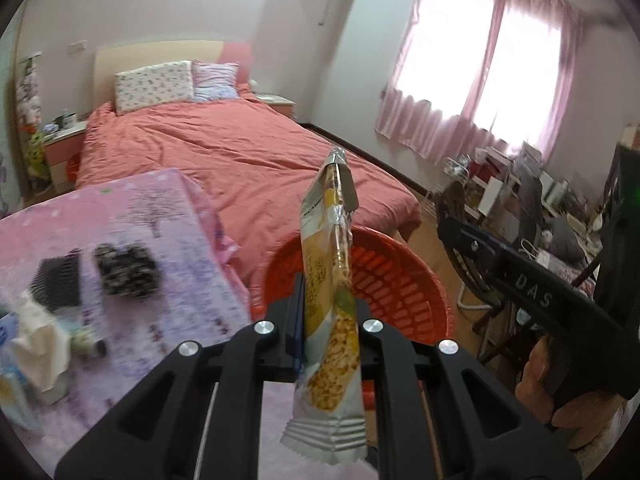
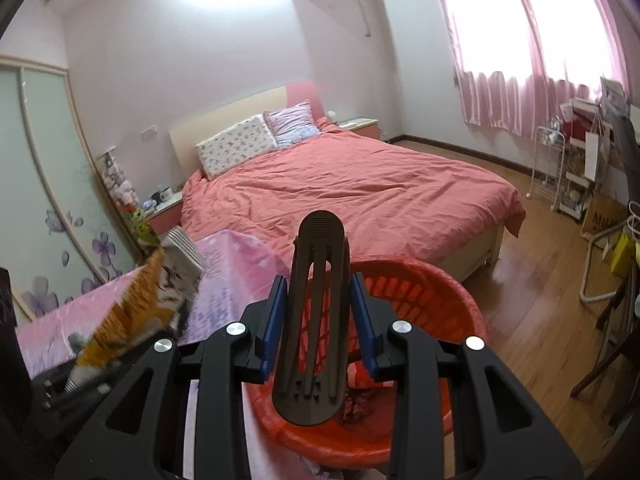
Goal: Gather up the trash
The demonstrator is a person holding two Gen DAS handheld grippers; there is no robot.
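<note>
My left gripper (image 1: 329,320) is shut on a long snack wrapper (image 1: 330,272), white and yellow, held upright in front of the red plastic basket (image 1: 400,280). My right gripper (image 2: 320,320) is shut on a dark flat paddle-shaped piece (image 2: 316,312) that stands over the red basket (image 2: 440,304), which holds some crumpled trash (image 2: 360,396). In the right wrist view the left gripper's wrapper (image 2: 136,312) shows blurred at the left. In the left wrist view the right gripper's dark body (image 1: 532,296) and the hand holding it reach in from the right.
A table with a pink-purple cloth (image 1: 120,240) carries dark wrappers (image 1: 124,272), a tissue (image 1: 40,344) and small items. A bed with a red cover (image 2: 352,192) lies beyond. A cluttered desk and chair (image 1: 520,208) stand at the right on a wooden floor (image 2: 532,312).
</note>
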